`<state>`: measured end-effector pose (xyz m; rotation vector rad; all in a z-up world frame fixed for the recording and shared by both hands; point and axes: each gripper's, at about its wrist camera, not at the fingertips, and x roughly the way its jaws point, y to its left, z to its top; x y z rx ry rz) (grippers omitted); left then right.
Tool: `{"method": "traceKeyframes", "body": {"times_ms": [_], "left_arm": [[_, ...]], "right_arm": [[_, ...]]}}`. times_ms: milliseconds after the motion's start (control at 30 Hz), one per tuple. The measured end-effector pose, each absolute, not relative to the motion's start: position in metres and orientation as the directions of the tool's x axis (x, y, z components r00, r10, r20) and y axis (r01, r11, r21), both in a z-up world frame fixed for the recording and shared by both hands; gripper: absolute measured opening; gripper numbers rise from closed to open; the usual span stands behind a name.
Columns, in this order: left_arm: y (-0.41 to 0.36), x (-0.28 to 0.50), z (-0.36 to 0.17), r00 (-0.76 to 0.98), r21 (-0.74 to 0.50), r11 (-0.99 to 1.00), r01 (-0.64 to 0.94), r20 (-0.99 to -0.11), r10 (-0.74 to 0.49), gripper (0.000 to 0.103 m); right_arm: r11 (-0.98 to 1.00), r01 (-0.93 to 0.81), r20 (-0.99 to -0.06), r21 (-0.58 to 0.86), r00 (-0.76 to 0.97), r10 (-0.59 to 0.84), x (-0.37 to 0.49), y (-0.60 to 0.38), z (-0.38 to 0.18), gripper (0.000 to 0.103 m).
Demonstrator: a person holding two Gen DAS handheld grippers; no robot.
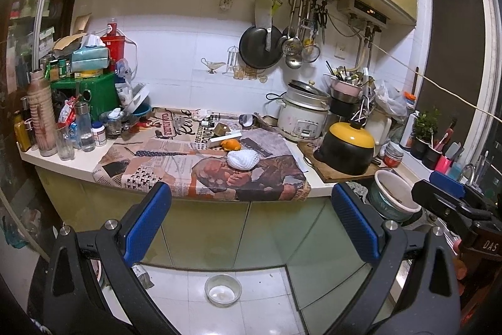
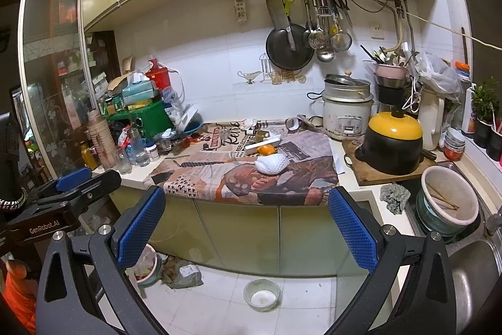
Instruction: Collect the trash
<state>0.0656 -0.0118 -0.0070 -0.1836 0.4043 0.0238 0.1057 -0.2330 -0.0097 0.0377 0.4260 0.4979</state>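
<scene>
Loose trash lies on the newspaper-covered counter (image 1: 175, 168): a white foam fruit net (image 1: 242, 159), orange peel (image 1: 230, 144), a white strip (image 1: 225, 138) and crumpled paper (image 1: 198, 114). The right wrist view shows the same foam net (image 2: 270, 163), orange peel (image 2: 266, 149) and newspaper-covered counter (image 2: 291, 181). My left gripper (image 1: 251, 222) hangs open and empty in front of the counter edge, well short of the trash. My right gripper (image 2: 248, 222) is likewise open and empty, back from the counter. Each gripper shows at the edge of the other's view.
A black pot with a yellow lid (image 1: 348, 148) sits on a wooden board, right of the trash, beside a rice cooker (image 1: 302, 115). Bottles and jars (image 1: 47, 127) crowd the left end. A sink with a bowl (image 2: 448, 203) is at right. On the floor stands a small bowl (image 1: 222, 291).
</scene>
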Motion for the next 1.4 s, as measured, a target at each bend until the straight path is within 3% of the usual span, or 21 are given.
{"method": "traceKeyframes", "body": {"times_ms": [433,900,1400], "left_arm": [[-0.006,0.118,-0.011,0.913,-0.16,0.984,-0.078,-0.407,0.006,0.103],[0.07,0.276,-0.043,0.875,-0.195,0.979,-0.059,-0.482,-0.043,0.102],[0.122,0.476,-0.121,0.714,-0.154,0.986,-0.064,-0.697,-0.063,0.102]], "right_arm": [[0.893,-0.421,-0.42,0.158,0.79,0.446,0.151,-0.238,-0.019,0.103],[0.944,-0.293,-0.481,0.15,0.813,0.329,0.259,-0.196,-0.043,0.103],[0.975,-0.121,-0.635,0.187,0.742,0.214,0.411,-0.168,-0.092,0.103]]}}
